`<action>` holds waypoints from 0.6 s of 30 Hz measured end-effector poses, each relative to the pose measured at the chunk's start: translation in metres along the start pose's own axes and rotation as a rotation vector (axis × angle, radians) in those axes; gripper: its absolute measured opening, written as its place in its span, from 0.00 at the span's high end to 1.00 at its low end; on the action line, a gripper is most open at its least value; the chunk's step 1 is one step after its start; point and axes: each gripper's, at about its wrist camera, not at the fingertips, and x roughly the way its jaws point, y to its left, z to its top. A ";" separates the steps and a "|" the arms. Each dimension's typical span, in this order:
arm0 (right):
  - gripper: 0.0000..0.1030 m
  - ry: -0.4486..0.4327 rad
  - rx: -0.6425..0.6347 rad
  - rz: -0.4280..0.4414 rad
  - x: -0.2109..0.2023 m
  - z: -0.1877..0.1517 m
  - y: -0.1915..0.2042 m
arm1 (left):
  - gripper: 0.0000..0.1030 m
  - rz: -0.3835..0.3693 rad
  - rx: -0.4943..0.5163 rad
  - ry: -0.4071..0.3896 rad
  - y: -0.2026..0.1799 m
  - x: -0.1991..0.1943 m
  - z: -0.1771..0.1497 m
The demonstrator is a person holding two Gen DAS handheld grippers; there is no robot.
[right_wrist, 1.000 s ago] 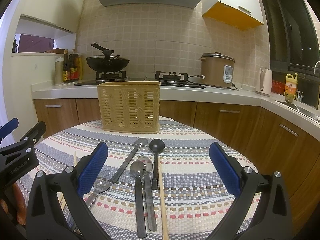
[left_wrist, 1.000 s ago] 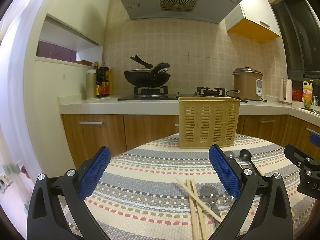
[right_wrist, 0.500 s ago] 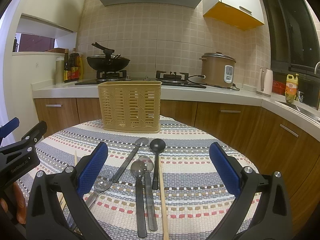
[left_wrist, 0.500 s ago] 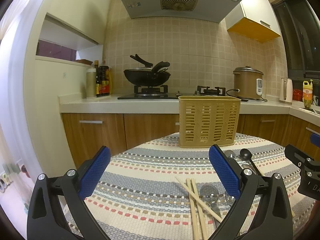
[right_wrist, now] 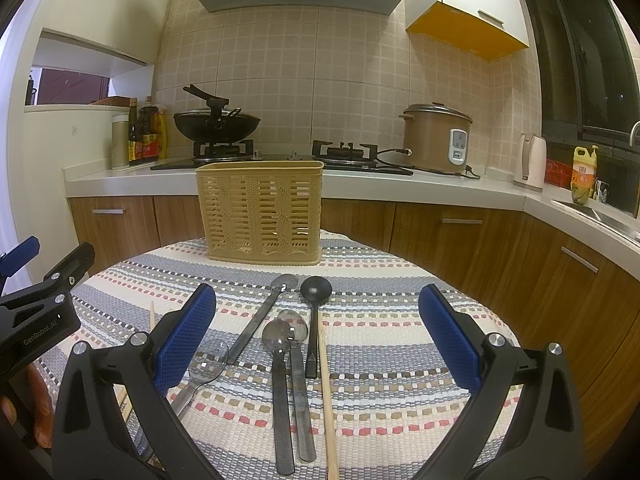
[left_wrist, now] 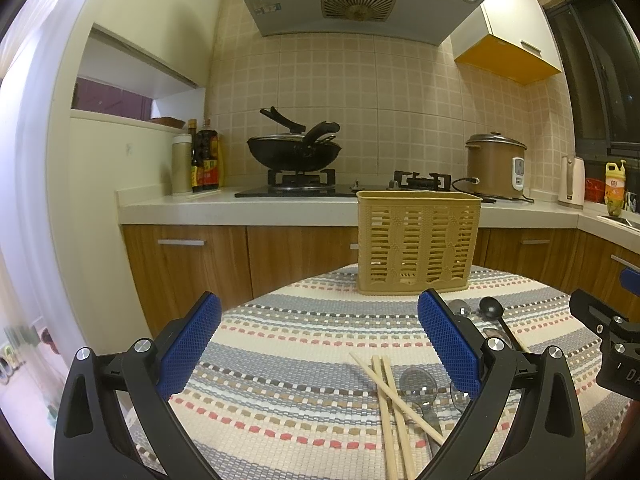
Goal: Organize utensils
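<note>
A tan slotted utensil basket (left_wrist: 418, 242) stands upright at the far side of the round table; it also shows in the right wrist view (right_wrist: 260, 216). Several metal spoons (right_wrist: 280, 372), a black ladle (right_wrist: 315, 300) and a single chopstick (right_wrist: 326, 392) lie flat in front of my right gripper (right_wrist: 316, 344), which is open and empty above them. A bundle of chopsticks (left_wrist: 390, 396) and a spoon (left_wrist: 420, 390) lie in front of my left gripper (left_wrist: 320, 348), which is open and empty.
The table wears a striped woven cloth (right_wrist: 380, 320). Behind it runs a kitchen counter (left_wrist: 240, 208) with a wok (left_wrist: 294, 152), a rice cooker (right_wrist: 436, 138), bottles (left_wrist: 204, 160) and a kettle (right_wrist: 530, 162). Wooden cabinets (right_wrist: 460, 240) stand close behind the table.
Both views have shifted very slightly; the grippers stay open and nothing on the table has moved.
</note>
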 end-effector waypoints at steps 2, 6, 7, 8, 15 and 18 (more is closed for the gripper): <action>0.06 0.001 -0.001 0.001 0.000 0.000 0.000 | 0.07 0.000 0.001 0.000 0.000 0.000 0.000; 0.06 0.000 0.000 0.001 0.000 0.000 0.000 | 0.07 0.000 0.000 0.000 0.000 0.000 0.000; 0.06 0.001 0.000 0.000 0.000 0.000 0.000 | 0.07 0.000 0.000 0.001 0.000 0.000 0.000; 0.06 0.001 0.000 0.000 0.000 0.000 0.000 | 0.07 0.000 0.000 0.001 0.000 0.000 0.000; 0.06 -0.004 0.026 -0.018 0.001 -0.004 -0.004 | 0.07 -0.025 -0.011 0.027 0.001 0.005 0.000; 0.06 0.026 0.010 -0.031 0.004 -0.001 -0.004 | 0.07 -0.064 -0.012 0.101 0.003 0.019 0.002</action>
